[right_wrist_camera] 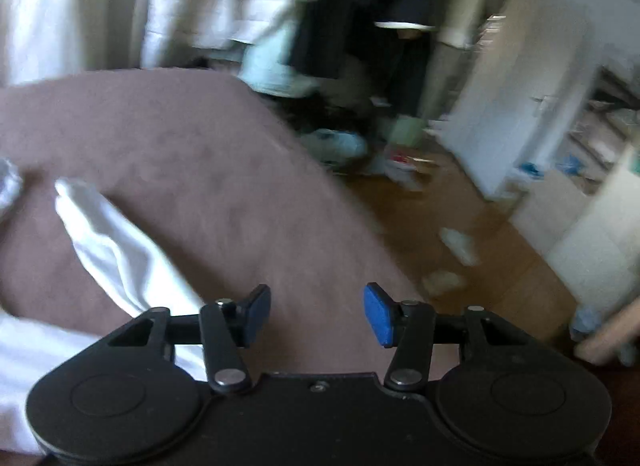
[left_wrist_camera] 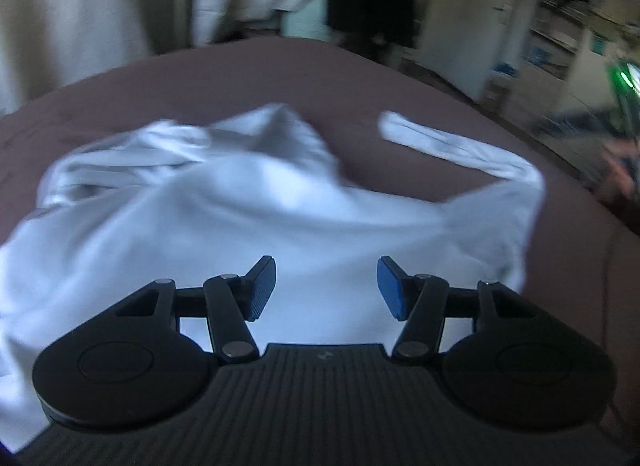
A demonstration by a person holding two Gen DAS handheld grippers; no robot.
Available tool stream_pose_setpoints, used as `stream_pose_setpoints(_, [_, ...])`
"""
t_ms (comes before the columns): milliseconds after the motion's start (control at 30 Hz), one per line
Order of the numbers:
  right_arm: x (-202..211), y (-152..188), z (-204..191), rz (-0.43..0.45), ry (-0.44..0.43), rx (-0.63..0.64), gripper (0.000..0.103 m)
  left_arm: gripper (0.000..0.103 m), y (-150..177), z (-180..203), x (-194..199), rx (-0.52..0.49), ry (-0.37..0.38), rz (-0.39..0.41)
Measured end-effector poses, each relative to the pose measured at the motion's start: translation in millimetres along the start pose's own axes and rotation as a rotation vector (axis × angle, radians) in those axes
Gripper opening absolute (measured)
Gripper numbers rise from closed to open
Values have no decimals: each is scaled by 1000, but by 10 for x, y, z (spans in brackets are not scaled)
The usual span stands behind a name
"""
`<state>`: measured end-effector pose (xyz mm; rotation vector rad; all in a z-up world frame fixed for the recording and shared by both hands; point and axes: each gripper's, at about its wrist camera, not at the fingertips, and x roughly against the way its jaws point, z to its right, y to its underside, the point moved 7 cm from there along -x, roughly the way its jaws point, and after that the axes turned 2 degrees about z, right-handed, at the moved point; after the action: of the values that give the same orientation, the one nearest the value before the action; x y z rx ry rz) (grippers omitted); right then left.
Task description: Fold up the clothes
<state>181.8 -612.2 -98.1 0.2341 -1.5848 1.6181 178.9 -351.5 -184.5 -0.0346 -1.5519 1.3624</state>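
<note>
L gripper (left_wrist_camera: 326,286) open, empty, over crumpled white cotton garment (left_wrist_camera: 208,217) on brown bedspread (left_wrist_camera: 248,69). R gripper (right_wrist_camera: 317,316) open, empty, above bedspread beside white sleeve (right_wrist_camera: 116,246).

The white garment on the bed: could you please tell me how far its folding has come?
Done: nothing; the white garment lies rumpled on the brown bedspread, one sleeve stretched out. In hand: nothing; left claw and right claw are open, empty. Left: the whole fold.

Left claw (left_wrist_camera: 326,286) open and empty above crumpled white garment (left_wrist_camera: 224,205), sleeve (left_wrist_camera: 452,145) outstretched, brown bedcover (left_wrist_camera: 240,73)
</note>
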Motion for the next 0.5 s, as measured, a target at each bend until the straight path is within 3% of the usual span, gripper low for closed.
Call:
stream_pose_setpoints(67, [-113, -190, -218, 10, -230, 12, 51, 55, 48, 152, -107, -19, 17, -23])
stream_pose_setpoints(100, [-190, -270, -346, 7, -297, 22, 51, 55, 70, 218, -157, -31, 17, -35])
stream_pose_setpoints(233, [-585, -248, -878, -52, -381, 113, 51, 55, 185, 409, -277, -46, -11, -70])
stream_pose_setpoints(267, [-648, -155, -933, -74, -390, 141, 45, 55, 219, 427, -277, -35, -19, -75])
stream_pose_setpoints(300, [-717, -90, -946, -91, -385, 158, 28, 55, 253, 433, -276, -19, -26, -84])
stream_pose_setpoints(333, [-800, -45, -953, -106, -374, 171, 3, 55, 282, 434, -278, 0, -33, -95])
stream_pose_setpoints(400, [-725, -82, -739, -41, -329, 110, 3, 55, 312, 456, -246, 16, -47, -108])
stream_pose_setpoints(500, [-388, -184, -84, 83, -253, -57, 3, 55, 288, 574, -178, -12, -48, -99])
